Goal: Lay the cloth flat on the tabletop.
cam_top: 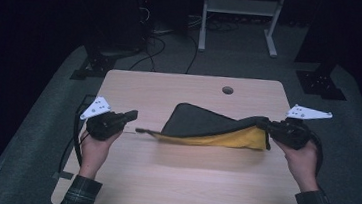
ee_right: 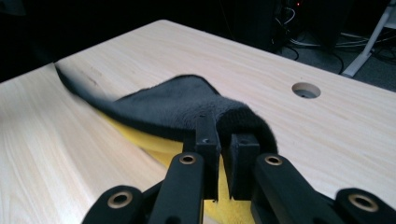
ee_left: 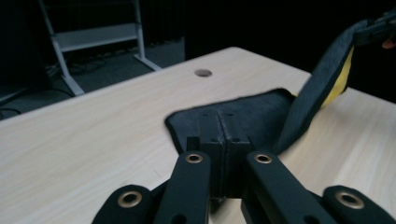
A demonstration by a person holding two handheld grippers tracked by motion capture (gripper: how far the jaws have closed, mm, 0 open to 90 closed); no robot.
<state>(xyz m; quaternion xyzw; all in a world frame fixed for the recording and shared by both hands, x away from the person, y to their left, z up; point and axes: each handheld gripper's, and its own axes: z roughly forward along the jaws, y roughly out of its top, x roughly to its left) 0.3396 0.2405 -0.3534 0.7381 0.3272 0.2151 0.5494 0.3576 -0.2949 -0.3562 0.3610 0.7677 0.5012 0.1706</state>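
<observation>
A cloth (cam_top: 202,123), dark grey on one side and yellow on the other, lies on the wooden table (cam_top: 176,182). My right gripper (cam_top: 265,124) is shut on its right corner and holds that end up off the table, so the yellow underside (cam_top: 238,138) shows. In the right gripper view the cloth (ee_right: 173,105) drapes over the jaws of my right gripper (ee_right: 224,135). My left gripper (cam_top: 135,114) hovers at the cloth's thin left tip with its jaws pressed together. In the left gripper view the cloth (ee_left: 261,112) lies just beyond my left gripper (ee_left: 219,114), with nothing seen between the jaws.
A round cable hole (cam_top: 227,90) sits near the table's far edge. Beyond the table stand a white metal frame (cam_top: 241,7) and cables on the dark floor (cam_top: 154,44). Bare wood stretches in front of the cloth.
</observation>
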